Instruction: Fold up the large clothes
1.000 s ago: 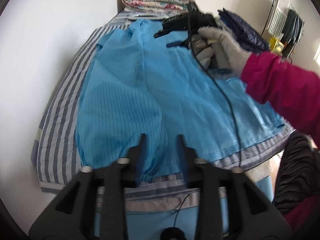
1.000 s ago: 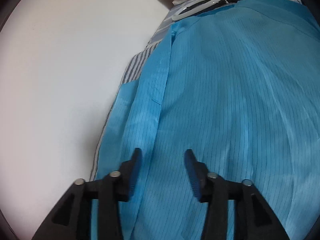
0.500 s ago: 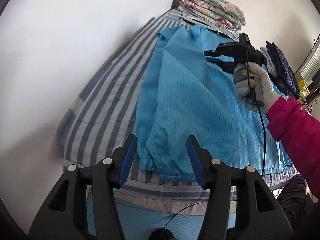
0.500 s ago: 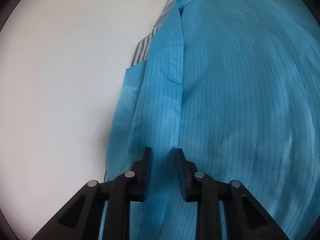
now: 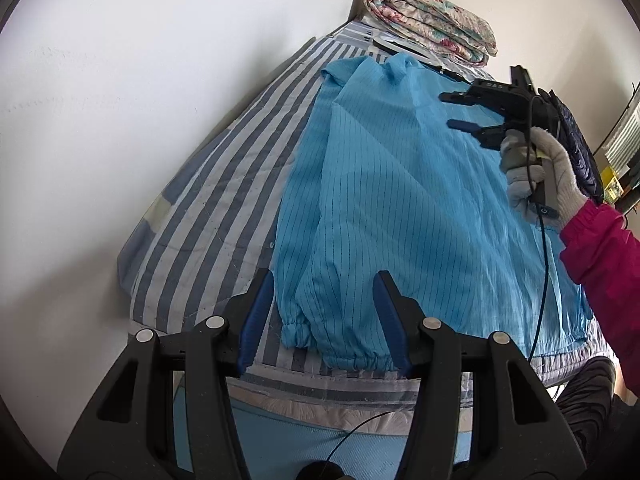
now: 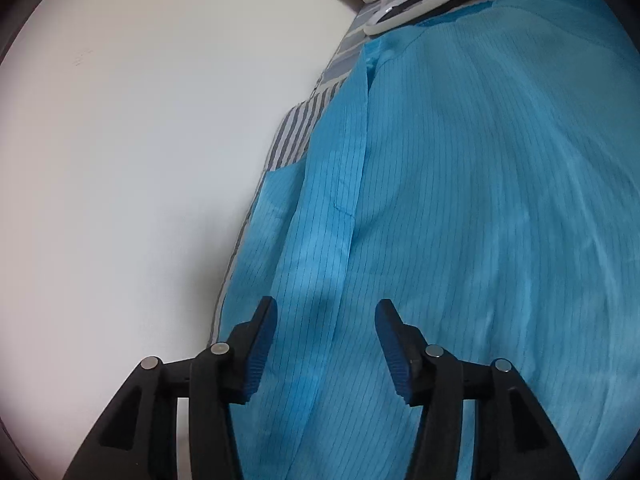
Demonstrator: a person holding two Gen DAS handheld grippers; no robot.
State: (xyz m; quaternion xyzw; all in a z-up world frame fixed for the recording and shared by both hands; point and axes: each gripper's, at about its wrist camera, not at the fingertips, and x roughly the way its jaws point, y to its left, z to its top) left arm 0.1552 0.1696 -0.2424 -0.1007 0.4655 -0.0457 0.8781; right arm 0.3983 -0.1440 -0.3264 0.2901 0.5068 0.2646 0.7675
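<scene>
A large bright-blue pinstriped garment lies spread along the striped bed. Its two gathered cuffs rest at the near edge. My left gripper hovers open just above those cuffs, with nothing pressed between its pads. A gloved hand holds my right gripper over the garment's far part. In the right wrist view the right gripper has its jaws opening above a lengthwise fold of the blue cloth, and the pads are off it.
A white wall runs along the bed's left side. A folded floral quilt and a white ring lie at the bed's far end. Dark blue clothing is piled at the right. A pink sleeve crosses the right edge.
My left gripper swung left and rolled, then held still above the cuffs. My right gripper closed down on the fold of cloth, then opened wide again and drew back a little.
</scene>
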